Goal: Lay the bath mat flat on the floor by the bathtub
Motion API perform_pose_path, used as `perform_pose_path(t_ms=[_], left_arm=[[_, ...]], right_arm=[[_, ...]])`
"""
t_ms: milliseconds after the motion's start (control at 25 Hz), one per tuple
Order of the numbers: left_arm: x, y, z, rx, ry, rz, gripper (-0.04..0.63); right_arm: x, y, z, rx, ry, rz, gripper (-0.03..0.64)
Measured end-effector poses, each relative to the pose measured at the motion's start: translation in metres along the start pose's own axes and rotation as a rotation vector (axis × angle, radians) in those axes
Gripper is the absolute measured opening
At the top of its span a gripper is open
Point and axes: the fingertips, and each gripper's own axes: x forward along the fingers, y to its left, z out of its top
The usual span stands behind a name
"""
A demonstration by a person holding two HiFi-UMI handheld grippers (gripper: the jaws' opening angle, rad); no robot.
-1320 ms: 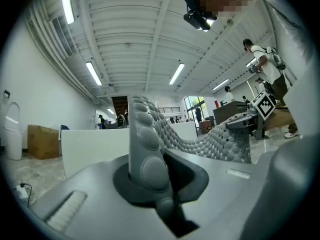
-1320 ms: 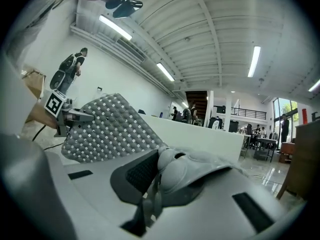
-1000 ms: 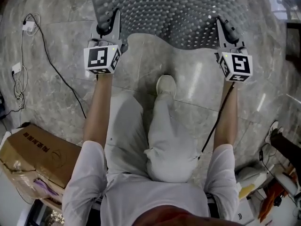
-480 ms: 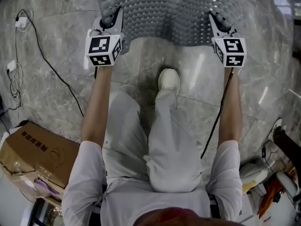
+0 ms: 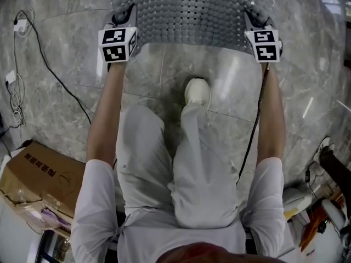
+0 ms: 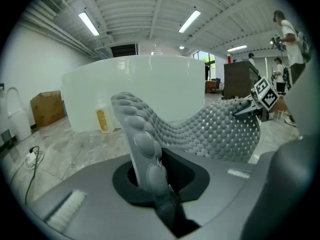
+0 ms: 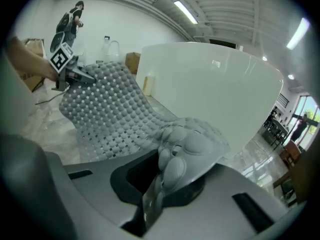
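The grey bath mat (image 5: 189, 12), studded with bumps and holes, hangs stretched between my two grippers at the top of the head view. My left gripper (image 5: 125, 18) is shut on its left corner and my right gripper (image 5: 255, 19) on its right corner. In the left gripper view the mat (image 6: 215, 131) rises out of the shut jaws (image 6: 157, 184) and sags across to the other gripper (image 6: 260, 101). In the right gripper view the mat (image 7: 115, 109) bunches up at the jaws (image 7: 162, 184). The white bathtub (image 7: 215, 94) stands just beyond the mat.
A bottle (image 6: 102, 120) stands on the floor against the tub (image 6: 150, 84). My shoe (image 5: 196, 92) is on the marble floor below the mat. A cardboard box (image 5: 41, 177) lies at the lower left and a cable (image 5: 49, 53) runs along the left. People stand far off (image 6: 287, 29).
Both grippers have moved forward and tipped down, so their views swung from the ceiling to the bathtub. The mat went with them, farther from my shoe. Both grips are unchanged.
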Motion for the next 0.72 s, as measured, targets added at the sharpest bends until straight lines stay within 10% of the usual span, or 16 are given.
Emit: perform_pose_path(t_ms=[400,720], left_arm=[[0.048,0.022,-0.045,0.138,0.177,0.052,0.053],[0.066,0.046,-0.077,0.156,0.280,0.092,0.078]], right_arm=[[0.059,0.007,-0.052,-0.299,0.187,-0.129,0.023],[0.074,-0.014,-0.079,-0.198,0.278,-0.157,0.045]])
